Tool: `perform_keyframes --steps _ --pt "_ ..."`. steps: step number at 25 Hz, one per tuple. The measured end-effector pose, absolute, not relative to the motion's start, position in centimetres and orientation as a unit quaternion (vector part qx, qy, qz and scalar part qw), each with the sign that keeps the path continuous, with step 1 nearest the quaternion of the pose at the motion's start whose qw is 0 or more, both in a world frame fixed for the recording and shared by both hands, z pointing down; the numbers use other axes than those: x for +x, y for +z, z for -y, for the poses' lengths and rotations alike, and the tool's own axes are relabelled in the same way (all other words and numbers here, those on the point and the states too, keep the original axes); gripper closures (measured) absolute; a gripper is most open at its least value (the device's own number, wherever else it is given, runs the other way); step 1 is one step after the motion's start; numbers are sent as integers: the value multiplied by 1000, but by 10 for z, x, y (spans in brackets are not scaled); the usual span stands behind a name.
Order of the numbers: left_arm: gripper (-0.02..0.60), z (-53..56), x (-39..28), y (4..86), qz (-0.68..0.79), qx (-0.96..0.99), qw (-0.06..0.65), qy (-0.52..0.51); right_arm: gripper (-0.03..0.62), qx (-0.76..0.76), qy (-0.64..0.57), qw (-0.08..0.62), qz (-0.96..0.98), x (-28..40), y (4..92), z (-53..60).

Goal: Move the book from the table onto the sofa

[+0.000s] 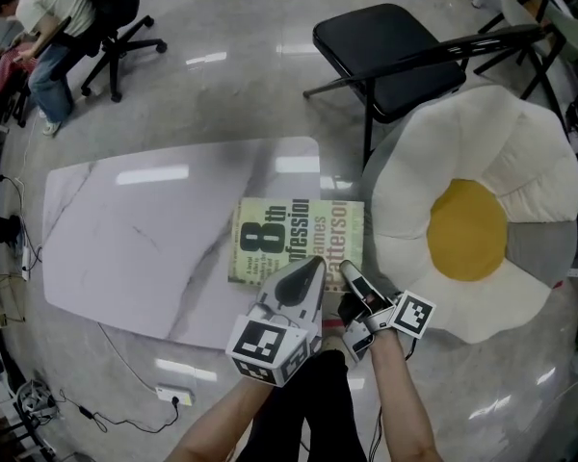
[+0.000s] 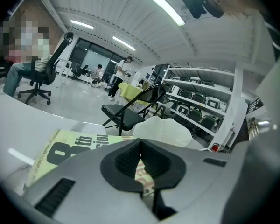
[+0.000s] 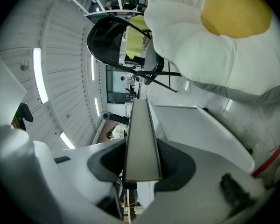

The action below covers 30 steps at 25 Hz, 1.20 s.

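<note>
The pale green book (image 1: 287,231) lies cover up over the near right corner of the white marble table (image 1: 144,239), its right side past the table's edge. My left gripper (image 1: 311,266) is shut on the book's near edge; in the left gripper view the cover (image 2: 60,148) shows past the closed jaws of that gripper (image 2: 140,146). My right gripper (image 1: 347,269) is shut on the same edge further right, and the book's edge (image 3: 140,125) runs straight out between the dark pads of the right gripper (image 3: 141,160). The fried-egg beanbag sofa (image 1: 472,229) sits just right of the book.
A black folding chair (image 1: 385,51) stands behind the sofa. A person sits on an office chair (image 1: 106,17) at the far left. A power strip (image 1: 173,393) and cable lie on the floor by the table's near edge. Shelving (image 2: 200,111) lines the far wall.
</note>
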<state>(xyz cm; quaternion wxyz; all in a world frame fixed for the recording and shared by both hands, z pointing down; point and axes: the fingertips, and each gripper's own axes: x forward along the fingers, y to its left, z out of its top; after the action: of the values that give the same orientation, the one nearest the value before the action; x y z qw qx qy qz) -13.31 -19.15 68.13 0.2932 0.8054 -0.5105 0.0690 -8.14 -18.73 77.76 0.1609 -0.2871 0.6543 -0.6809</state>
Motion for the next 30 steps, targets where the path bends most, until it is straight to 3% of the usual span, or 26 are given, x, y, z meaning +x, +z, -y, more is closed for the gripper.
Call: perform_keyframes --steps 30 --pt "571 122 -125 409 493 831 254 44 424 -330 -645 219 -653 -63 500 152"
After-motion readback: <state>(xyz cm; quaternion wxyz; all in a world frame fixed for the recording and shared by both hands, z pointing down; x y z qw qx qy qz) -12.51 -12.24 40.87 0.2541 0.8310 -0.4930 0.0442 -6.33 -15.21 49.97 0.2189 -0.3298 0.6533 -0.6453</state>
